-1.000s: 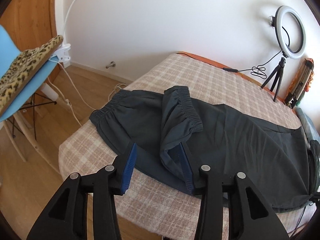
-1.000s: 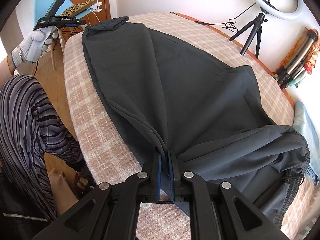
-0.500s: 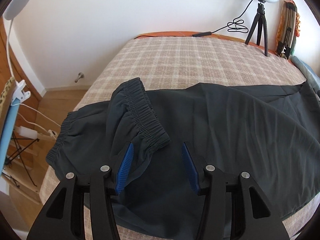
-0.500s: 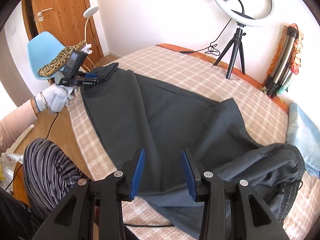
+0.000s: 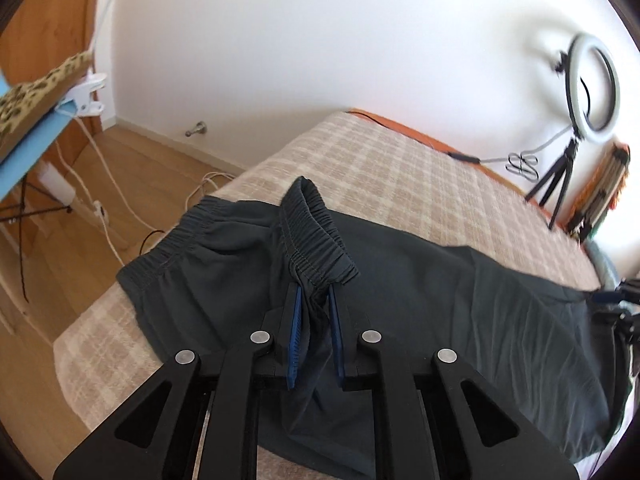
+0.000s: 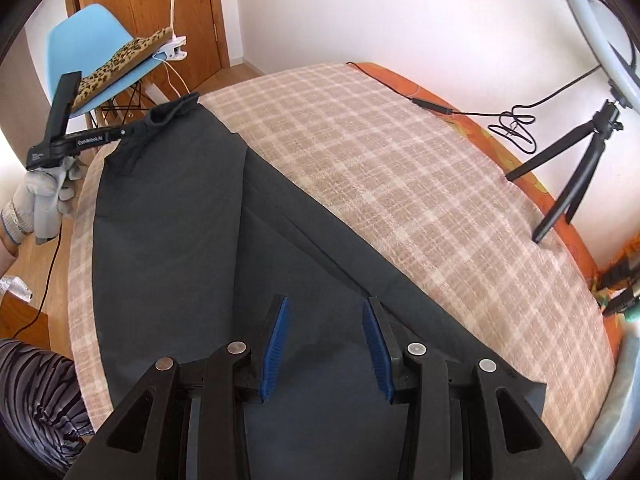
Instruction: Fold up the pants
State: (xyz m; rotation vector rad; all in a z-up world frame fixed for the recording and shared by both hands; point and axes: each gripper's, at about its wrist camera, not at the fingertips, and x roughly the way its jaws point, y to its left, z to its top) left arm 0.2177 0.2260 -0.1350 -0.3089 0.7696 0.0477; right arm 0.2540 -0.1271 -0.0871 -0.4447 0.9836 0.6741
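Dark grey pants (image 5: 460,320) lie across a checked bed (image 5: 400,168). In the left wrist view my left gripper (image 5: 314,300) is shut on a bunched fold of the pants just below the elastic waistband (image 5: 316,236), which stands up in a ridge. In the right wrist view the pants (image 6: 180,220) lie flat along the bed's near side. My right gripper (image 6: 326,308) is open and empty above the leg end of the pants. The left gripper (image 6: 132,132) shows far left, holding the waistband corner.
A ring light on a tripod (image 5: 560,184) stands on the bed's far right, with its cable (image 6: 516,120). A blue chair (image 6: 92,48) with a leopard cushion stands by the wooden door. The bed edge (image 5: 92,360) drops to the wooden floor.
My left gripper has closed on the pants below the waistband. My right gripper let go of the fabric earlier and now hovers open over the leg end.
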